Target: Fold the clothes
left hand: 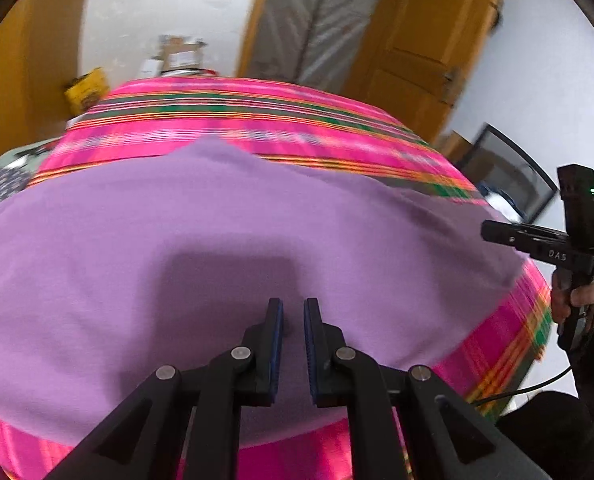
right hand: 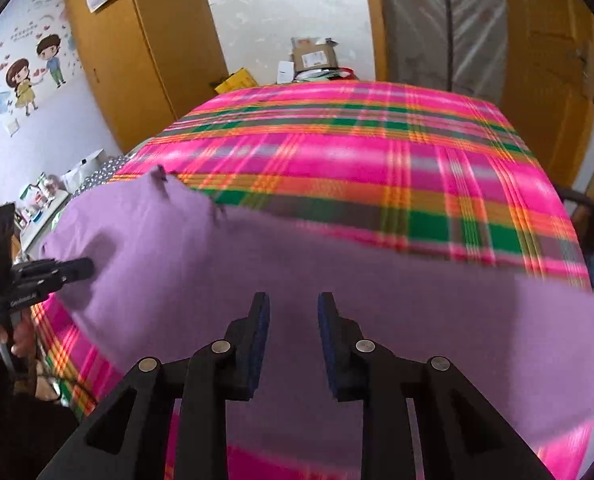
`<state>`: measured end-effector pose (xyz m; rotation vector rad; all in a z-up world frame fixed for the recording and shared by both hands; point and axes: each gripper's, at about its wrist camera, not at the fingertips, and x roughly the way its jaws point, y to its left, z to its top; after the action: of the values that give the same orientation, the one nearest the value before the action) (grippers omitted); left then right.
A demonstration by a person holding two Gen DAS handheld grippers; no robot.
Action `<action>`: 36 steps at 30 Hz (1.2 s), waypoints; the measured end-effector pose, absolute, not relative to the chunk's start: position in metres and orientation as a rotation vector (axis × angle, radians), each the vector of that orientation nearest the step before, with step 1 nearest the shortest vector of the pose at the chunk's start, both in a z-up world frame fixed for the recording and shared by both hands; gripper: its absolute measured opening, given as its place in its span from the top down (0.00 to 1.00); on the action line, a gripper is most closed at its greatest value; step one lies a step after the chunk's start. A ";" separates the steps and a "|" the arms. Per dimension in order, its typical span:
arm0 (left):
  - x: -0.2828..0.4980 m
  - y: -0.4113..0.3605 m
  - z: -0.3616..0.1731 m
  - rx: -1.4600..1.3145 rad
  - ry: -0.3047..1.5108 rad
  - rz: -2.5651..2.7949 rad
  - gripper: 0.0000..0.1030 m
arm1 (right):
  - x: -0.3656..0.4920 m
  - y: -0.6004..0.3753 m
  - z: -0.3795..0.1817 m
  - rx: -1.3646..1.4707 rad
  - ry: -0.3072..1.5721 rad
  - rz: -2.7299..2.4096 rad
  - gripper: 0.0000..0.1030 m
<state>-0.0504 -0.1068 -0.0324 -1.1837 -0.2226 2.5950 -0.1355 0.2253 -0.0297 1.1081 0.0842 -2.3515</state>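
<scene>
A purple garment (left hand: 217, 240) lies spread flat on a bed with a pink plaid cover (left hand: 257, 120). It also shows in the right wrist view (right hand: 377, 300). My left gripper (left hand: 293, 308) hovers over the garment's near part, its jaws a narrow gap apart and empty. My right gripper (right hand: 293, 300) is open and empty above the garment. The right gripper shows at the right edge of the left wrist view (left hand: 493, 232). The left gripper shows at the left edge of the right wrist view (right hand: 85, 266), its tip over the garment's left part.
The plaid cover (right hand: 377, 152) is bare beyond the garment. Cardboard boxes (right hand: 313, 56) and a yellow box (right hand: 237, 80) stand past the bed's far end. Wooden wardrobes (right hand: 137, 60) and a door (left hand: 425, 40) line the walls. A small shelf of items (right hand: 41, 200) stands at left.
</scene>
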 end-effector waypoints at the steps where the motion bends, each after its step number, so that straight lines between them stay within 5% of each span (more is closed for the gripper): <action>1: -0.051 -0.099 -0.033 -1.179 -0.205 2.576 0.90 | -0.130 0.229 -0.031 1.108 0.080 -2.353 0.75; 9: -0.055 -0.065 -0.036 -1.181 -0.149 2.507 0.90 | -0.151 0.232 -0.029 1.051 0.083 -2.379 0.72; 22: -0.058 -0.065 -0.035 -1.189 -0.166 2.513 0.89 | -0.213 0.154 -0.049 1.070 0.344 -2.068 0.71; 26: -0.059 -0.065 -0.035 -1.187 -0.168 2.513 0.89 | -0.216 0.159 -0.050 1.060 0.293 -2.074 0.93; 33: -0.059 -0.065 -0.036 -1.185 -0.168 2.513 0.89 | -0.232 0.174 -0.055 1.124 0.188 -2.168 0.98; 36: -0.059 -0.065 -0.036 -1.187 -0.168 2.512 0.89 | -0.225 0.187 -0.045 1.103 0.164 -2.216 0.92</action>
<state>-0.0593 -0.0650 -0.0358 -1.1874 -0.1683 2.5125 -0.2252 0.1869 -0.0454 1.1029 0.1642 -2.2160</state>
